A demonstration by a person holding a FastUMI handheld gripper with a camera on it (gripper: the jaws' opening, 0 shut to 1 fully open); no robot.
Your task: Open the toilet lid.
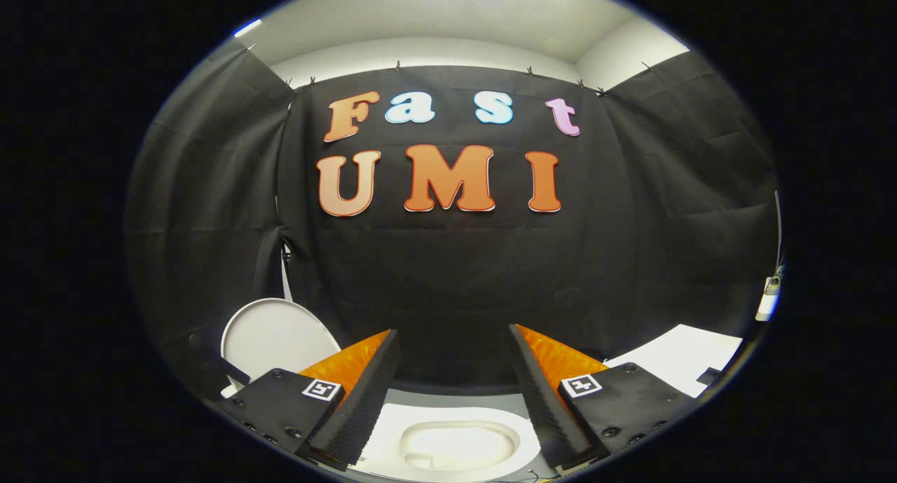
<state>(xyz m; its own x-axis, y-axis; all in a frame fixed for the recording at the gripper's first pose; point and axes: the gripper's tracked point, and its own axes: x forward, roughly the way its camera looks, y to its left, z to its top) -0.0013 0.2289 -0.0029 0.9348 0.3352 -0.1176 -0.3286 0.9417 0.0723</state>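
Note:
A white toilet bowl [448, 444] with its seat ring lies below, between my two fingers. The round white toilet lid [277, 336] stands raised beyond my left finger, tilted back towards the black cloth; its lower part is hidden behind that finger. My gripper [452, 330] is open, its fingers spread wide with nothing between them, held above the bowl and touching neither bowl nor lid.
Black cloth walls [455, 273] close the booth ahead and on both sides. A flat white surface [680, 357] lies beyond my right finger, with a small dark item at its near corner. A pale object [771, 294] sits at the far right.

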